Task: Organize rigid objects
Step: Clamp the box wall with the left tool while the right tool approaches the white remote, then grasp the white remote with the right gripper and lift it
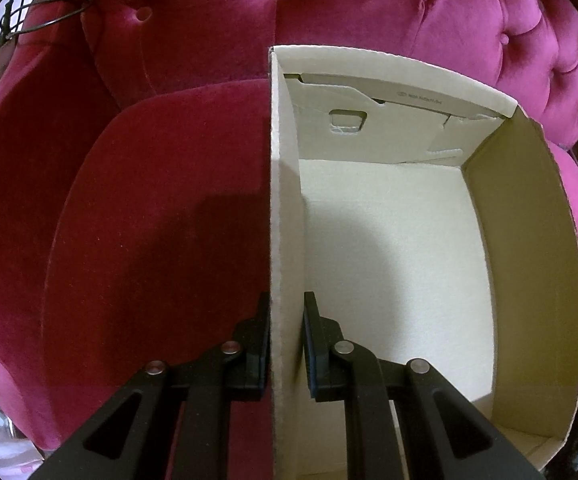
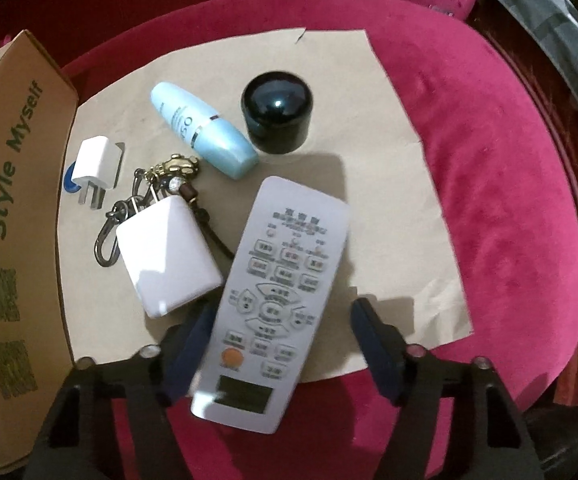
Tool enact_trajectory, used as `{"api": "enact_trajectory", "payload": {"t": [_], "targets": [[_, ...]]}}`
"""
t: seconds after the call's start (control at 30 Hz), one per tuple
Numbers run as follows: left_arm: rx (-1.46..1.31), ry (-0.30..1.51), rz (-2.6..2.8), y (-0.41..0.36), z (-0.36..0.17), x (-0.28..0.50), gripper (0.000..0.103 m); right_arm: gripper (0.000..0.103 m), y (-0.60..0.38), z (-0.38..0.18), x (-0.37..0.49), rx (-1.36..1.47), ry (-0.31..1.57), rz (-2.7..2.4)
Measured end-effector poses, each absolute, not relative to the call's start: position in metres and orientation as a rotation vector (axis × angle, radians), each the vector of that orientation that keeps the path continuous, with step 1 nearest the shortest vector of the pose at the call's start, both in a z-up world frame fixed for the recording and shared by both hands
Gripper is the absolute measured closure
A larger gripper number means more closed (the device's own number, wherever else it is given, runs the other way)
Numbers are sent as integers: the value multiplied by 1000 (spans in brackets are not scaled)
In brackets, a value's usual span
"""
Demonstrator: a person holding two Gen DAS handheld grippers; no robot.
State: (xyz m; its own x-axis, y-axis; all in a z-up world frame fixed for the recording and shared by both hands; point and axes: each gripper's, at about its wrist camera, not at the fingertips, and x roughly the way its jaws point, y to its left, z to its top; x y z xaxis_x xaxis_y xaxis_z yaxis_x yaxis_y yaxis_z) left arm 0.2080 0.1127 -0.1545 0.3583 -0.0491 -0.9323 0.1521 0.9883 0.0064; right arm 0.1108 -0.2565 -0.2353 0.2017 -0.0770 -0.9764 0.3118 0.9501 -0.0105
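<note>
**A:** Pink velvet everywhere, we're working on a tufted sofa (image 1: 169, 200). Our left gripper (image 1: 287, 344) has its jaws straddling the near side wall of the cardboard box (image 1: 529, 280), one finger outside and one inside. The outer one's against the wall, the inner has a sliver of gap, so we can't tell if it's truly clamped.

**B:** And the right?

**A:** Right gripper (image 2: 281, 332) has its jaws spread wide around the lower end of the white remote (image 2: 277, 296), not pinching it. The remote lies at an angle, half on the brown paper sheet (image 2: 389, 208), half on the cushion. Also on the paper: a big white charger (image 2: 169, 256) lying on a keychain (image 2: 161, 176), a small white plug (image 2: 99, 166), a light blue bottle (image 2: 201, 128) on its side, and an upright black jar (image 2: 277, 112). The box's printed wall (image 2: 13, 208) sits just left of the paper.
</note>
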Motion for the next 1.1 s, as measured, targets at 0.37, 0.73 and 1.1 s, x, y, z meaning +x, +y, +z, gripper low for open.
{"api": "enact_trajectory", "payload": {"t": [0.37, 0.73, 1.1], "targets": [[97, 1194, -123, 110, -156, 206, 89, 53, -265, -231, 114, 220, 1343, -278], [60, 1191, -130, 119, -156, 206, 89, 54, -262, -212, 110, 211, 1312, -303], [47, 1195, -142, 124, -154, 208, 89, 54, -246, -181, 111, 178, 1264, -286]]}}
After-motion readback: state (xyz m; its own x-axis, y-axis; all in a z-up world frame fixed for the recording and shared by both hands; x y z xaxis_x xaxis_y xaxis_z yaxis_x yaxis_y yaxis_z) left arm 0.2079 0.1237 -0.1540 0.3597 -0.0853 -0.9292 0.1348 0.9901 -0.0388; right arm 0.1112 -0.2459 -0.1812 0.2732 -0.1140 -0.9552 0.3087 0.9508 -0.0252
